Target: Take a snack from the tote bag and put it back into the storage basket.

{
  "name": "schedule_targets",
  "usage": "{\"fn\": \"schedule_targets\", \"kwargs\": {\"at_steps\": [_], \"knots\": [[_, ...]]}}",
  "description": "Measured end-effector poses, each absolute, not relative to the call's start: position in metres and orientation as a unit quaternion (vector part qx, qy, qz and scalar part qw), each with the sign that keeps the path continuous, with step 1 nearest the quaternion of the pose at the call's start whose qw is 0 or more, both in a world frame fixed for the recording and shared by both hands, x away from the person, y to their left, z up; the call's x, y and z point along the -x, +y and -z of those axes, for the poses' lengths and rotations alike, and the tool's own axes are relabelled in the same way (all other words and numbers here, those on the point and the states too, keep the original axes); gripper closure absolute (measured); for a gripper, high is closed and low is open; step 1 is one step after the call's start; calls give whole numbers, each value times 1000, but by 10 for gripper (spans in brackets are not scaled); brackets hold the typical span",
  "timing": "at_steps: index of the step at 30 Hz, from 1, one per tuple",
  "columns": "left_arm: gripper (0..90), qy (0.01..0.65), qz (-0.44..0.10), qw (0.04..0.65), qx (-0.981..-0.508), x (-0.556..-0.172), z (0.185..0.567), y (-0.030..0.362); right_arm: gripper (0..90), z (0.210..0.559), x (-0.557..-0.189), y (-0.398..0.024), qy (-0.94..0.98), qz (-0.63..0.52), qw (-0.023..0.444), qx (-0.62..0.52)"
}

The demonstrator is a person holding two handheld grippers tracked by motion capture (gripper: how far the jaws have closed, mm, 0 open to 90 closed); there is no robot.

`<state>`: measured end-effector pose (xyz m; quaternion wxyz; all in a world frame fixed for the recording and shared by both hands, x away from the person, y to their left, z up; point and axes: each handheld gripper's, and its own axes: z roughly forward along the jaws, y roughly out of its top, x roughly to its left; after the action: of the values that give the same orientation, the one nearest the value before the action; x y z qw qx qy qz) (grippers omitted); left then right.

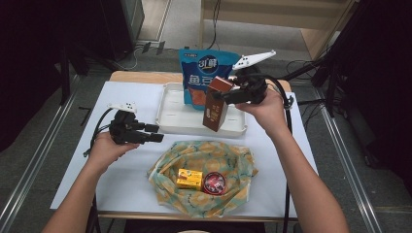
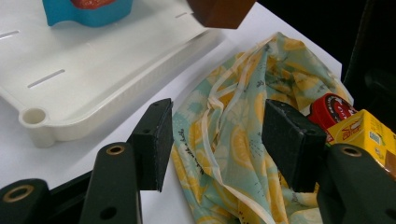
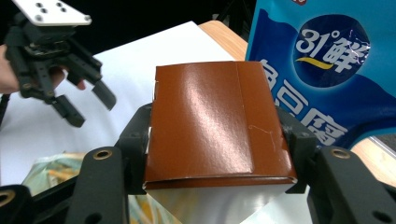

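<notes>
Currently, stock on my worktop [image 1: 121, 170], listed from the tongs outward.

Item, right tongs [image 1: 224, 95]: clamped across the width of a brown carton [image 3: 217, 123], pads on its two narrow sides near the top end. In the high view the carton hangs tilted, lower end over the near rim of the white tray [image 1: 167, 121]. Risk: the faces are glossy and the grip sits high, so I judge the carton could pivot or slide between the pads; its lower corner could catch the tray rim on the way in.

Item, blue snack pouch [image 1: 206, 77]: standing in the tray, just behind the carton and right tongs. Risk: it looks lightly balanced, and a carton swung past it could tip it over.

Item, left tongs [image 1: 156, 133]: jaws parted, nothing between them, hovering just off the tray's near left corner and pointing across toward the bag. Risk: little, unless my two hands cross near the tray.

Item, lemon-print fabric bag [image 1: 204, 165]: lying open and flat, nearer to me than both tongs. Inside, a yellow box [image 1: 189, 178] touching or just beside a round red tin [image 1: 213, 182]. Risk: loose drawstrings and soft folds could snag a pad when I reach in, dragging the bag along.
</notes>
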<state>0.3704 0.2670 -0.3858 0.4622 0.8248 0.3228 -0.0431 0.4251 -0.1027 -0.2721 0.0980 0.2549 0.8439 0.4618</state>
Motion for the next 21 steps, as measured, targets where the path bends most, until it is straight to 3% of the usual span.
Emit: {"fn": "schedule_targets", "kwargs": {"at_steps": [21], "knots": [[437, 327, 43, 463, -823, -367, 387, 274, 438, 305, -463, -66, 829, -469, 98, -288]]}}
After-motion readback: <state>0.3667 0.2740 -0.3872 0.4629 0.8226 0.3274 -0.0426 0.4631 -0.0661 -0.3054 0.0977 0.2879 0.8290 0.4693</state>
